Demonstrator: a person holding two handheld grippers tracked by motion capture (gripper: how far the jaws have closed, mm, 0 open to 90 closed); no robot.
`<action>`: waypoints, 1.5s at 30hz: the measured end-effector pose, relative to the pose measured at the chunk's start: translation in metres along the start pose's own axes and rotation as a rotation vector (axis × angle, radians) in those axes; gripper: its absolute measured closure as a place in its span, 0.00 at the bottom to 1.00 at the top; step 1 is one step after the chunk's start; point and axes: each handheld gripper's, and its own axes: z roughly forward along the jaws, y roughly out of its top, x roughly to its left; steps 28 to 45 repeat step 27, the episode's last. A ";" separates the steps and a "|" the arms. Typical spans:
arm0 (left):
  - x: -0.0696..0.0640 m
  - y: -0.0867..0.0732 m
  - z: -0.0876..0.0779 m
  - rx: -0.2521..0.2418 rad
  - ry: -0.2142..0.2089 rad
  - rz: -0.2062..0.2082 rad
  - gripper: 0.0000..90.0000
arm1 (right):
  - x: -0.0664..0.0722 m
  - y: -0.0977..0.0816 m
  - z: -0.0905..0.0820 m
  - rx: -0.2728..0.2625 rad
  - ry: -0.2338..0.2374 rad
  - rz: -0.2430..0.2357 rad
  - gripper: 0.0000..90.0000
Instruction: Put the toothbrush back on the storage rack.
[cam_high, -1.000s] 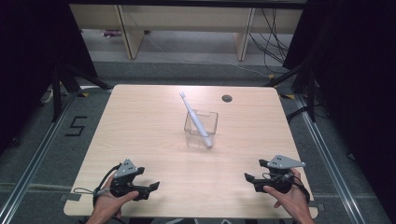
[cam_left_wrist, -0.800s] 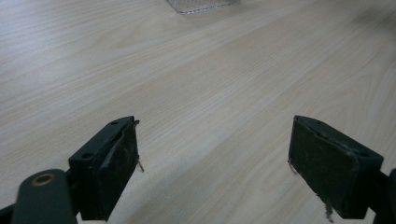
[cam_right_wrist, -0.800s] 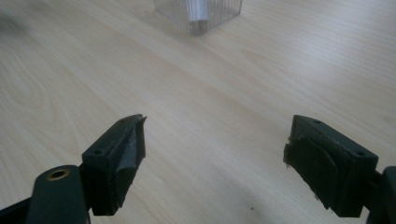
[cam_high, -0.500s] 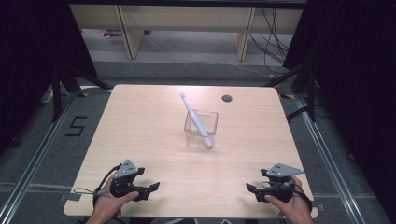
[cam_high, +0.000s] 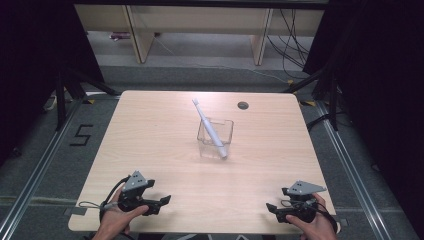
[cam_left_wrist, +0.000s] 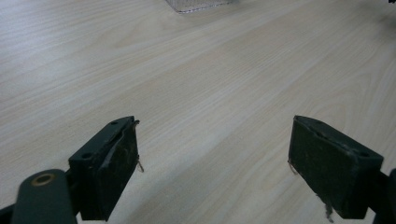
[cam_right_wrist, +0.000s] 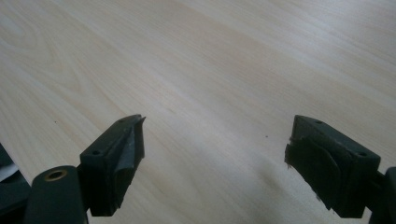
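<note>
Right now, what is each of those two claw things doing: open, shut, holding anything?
Left gripper: open, holding nothing, above bare table.
Right gripper: open, holding nothing.

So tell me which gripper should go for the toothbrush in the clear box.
Left, probably, by a small margin. The left gripper sits open and closer to the clear box than the right gripper, which rests at the table's near corner. The toothbrush leans up-left.
</note>
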 end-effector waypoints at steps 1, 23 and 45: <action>0.000 0.000 0.000 0.000 0.000 0.000 0.17 | 0.000 -0.001 0.001 -0.009 -0.006 0.000 0.21; 0.000 -0.001 0.000 -0.007 -0.001 -0.002 0.17 | 0.001 -0.002 0.005 0.026 0.006 0.009 0.21; -0.001 -0.001 -0.001 -0.005 0.007 -0.004 0.17 | -0.004 -0.002 0.006 0.003 -0.006 -0.042 0.21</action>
